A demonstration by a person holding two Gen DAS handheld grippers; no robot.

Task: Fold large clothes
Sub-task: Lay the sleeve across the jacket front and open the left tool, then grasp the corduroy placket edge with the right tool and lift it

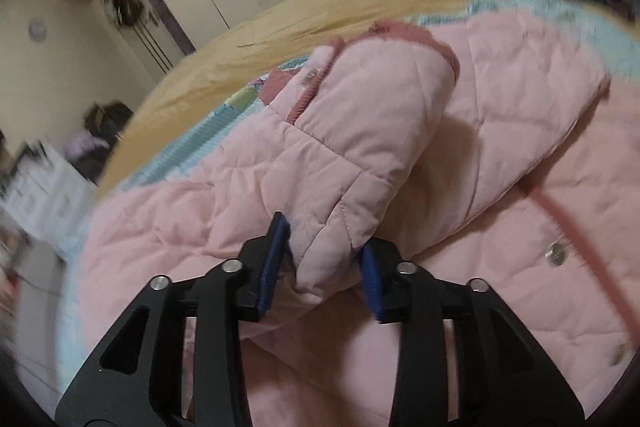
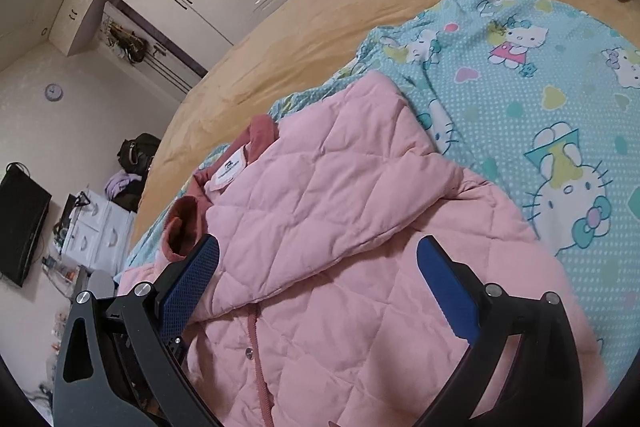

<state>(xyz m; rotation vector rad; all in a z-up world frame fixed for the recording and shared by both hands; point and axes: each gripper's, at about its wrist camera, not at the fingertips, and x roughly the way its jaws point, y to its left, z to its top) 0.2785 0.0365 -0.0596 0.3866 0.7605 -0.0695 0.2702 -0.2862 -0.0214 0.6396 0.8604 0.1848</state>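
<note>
A pink quilted jacket (image 2: 320,227) lies spread on a bed (image 2: 280,39), on top of a blue cartoon-print sheet (image 2: 540,99). Its collar (image 2: 262,131) points toward the far wardrobe.

The left hand-held gripper (image 1: 320,267) is partly open. A folded sleeve (image 1: 360,131) sits between its blue pads (image 1: 274,259), lying across the jacket's front. The pads look slack against the fabric, not pinching it. The sleeve's darker cuff (image 1: 416,35) lies at the end away from the gripper.

The right hand-held gripper (image 2: 320,287) is wide open and holds nothing. It hangs just over the jacket's front, near the snap placket (image 2: 252,339), with the other sleeve's cuff (image 2: 184,227) beside its left pad.

The sleeve fold seems to be at the point of release. To do it well, the left gripper should open fully and back straight off, so the padded sleeve is not dragged out of line. The right gripper could press the jacket flat nearby to keep the puffy layers from springing apart.
</note>
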